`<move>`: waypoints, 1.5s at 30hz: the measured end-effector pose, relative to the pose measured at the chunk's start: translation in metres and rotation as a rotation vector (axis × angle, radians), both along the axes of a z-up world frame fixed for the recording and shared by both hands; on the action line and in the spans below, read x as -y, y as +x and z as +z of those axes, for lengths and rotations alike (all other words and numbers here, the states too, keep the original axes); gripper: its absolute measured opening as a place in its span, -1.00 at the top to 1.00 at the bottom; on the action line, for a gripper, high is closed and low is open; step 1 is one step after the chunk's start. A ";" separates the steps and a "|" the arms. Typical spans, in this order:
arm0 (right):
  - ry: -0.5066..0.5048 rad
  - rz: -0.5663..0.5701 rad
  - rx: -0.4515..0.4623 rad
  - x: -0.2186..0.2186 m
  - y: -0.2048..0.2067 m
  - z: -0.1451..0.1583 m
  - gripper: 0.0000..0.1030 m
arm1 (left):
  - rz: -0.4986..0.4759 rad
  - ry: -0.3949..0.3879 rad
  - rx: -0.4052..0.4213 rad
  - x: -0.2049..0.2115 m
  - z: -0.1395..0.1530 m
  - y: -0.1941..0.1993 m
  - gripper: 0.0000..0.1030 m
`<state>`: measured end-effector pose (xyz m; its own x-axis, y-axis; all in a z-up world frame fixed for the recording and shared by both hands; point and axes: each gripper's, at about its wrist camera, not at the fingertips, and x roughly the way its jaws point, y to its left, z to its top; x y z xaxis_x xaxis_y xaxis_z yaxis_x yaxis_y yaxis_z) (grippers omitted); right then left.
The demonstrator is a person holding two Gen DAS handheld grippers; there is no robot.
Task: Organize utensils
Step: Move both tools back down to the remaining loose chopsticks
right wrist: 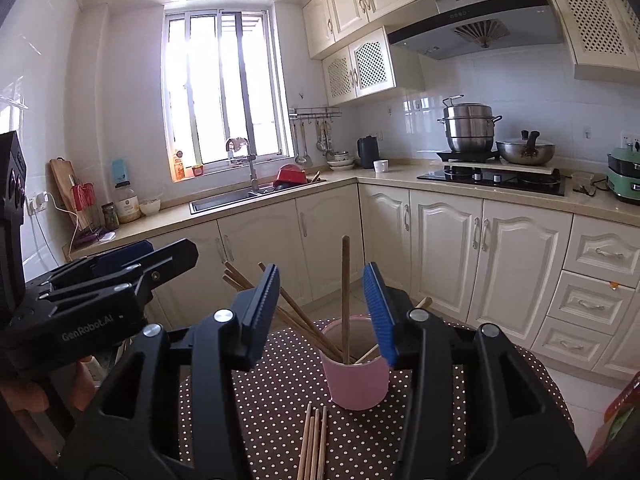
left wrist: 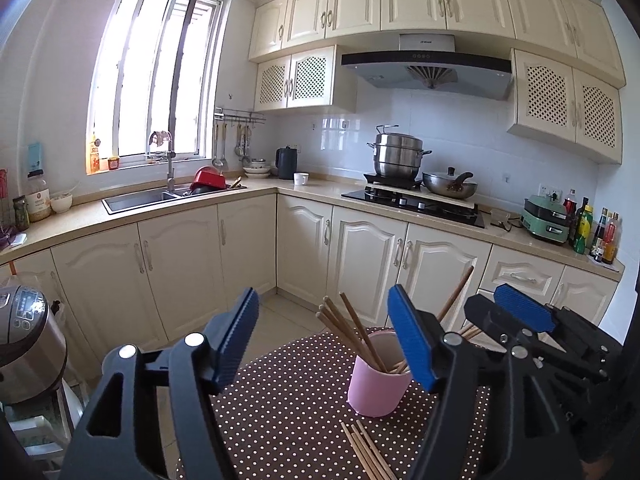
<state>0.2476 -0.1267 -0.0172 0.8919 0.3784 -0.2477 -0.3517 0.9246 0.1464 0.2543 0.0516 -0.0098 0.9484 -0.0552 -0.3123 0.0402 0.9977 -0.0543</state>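
A pink cup (left wrist: 376, 388) (right wrist: 356, 384) stands on a brown polka-dot tablecloth (left wrist: 280, 400) (right wrist: 260, 400). Several wooden chopsticks (left wrist: 348, 324) (right wrist: 296, 312) lean out of it to the left. A darker stick (right wrist: 346, 280) stands upright in the cup, between my right gripper's pads without touching either. Several loose chopsticks (left wrist: 368, 452) (right wrist: 314, 444) lie flat in front of the cup. My left gripper (left wrist: 323, 292) is open above the cup's left side with nothing in it. My right gripper (right wrist: 323, 268) is open over the cup; it also shows in the left wrist view (left wrist: 520, 308).
A steel rice cooker (left wrist: 28, 340) stands low at the left of the table. Cream floor cabinets (left wrist: 360, 248) and a counter with a sink (left wrist: 140, 198) and a stove (left wrist: 416, 200) run along the far walls. A red and green packet (right wrist: 620, 412) lies at the table's right edge.
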 end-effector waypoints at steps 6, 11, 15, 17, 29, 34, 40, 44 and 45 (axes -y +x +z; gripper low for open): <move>-0.001 -0.005 0.017 0.002 -0.027 0.003 0.13 | 0.001 0.029 0.018 0.001 0.002 -0.030 -0.35; 0.001 -0.006 0.012 0.006 -0.045 0.001 0.08 | -0.012 0.034 0.017 0.003 0.000 -0.050 -0.38; -0.002 -0.008 -0.002 0.011 -0.056 -0.006 0.05 | -0.014 0.043 -0.006 0.003 -0.010 -0.060 -0.41; -0.007 -0.009 -0.014 0.012 -0.062 -0.013 0.05 | -0.023 0.038 -0.027 0.004 -0.017 -0.062 -0.42; -0.053 -0.026 -0.154 0.026 -0.064 -0.082 0.02 | -0.028 0.005 -0.247 0.001 -0.096 -0.049 -0.42; -0.062 -0.039 -0.202 0.032 -0.058 -0.109 -0.01 | -0.034 -0.009 -0.331 0.007 -0.129 -0.038 -0.42; -0.072 -0.053 -0.250 0.036 -0.050 -0.133 -0.04 | -0.058 0.001 -0.456 0.024 -0.171 -0.021 -0.42; -0.067 -0.053 -0.289 0.039 -0.042 -0.146 -0.05 | -0.068 0.019 -0.520 0.036 -0.193 -0.009 -0.42; -0.068 -0.054 -0.296 0.040 -0.041 -0.149 -0.08 | -0.063 0.030 -0.532 0.039 -0.198 -0.005 -0.42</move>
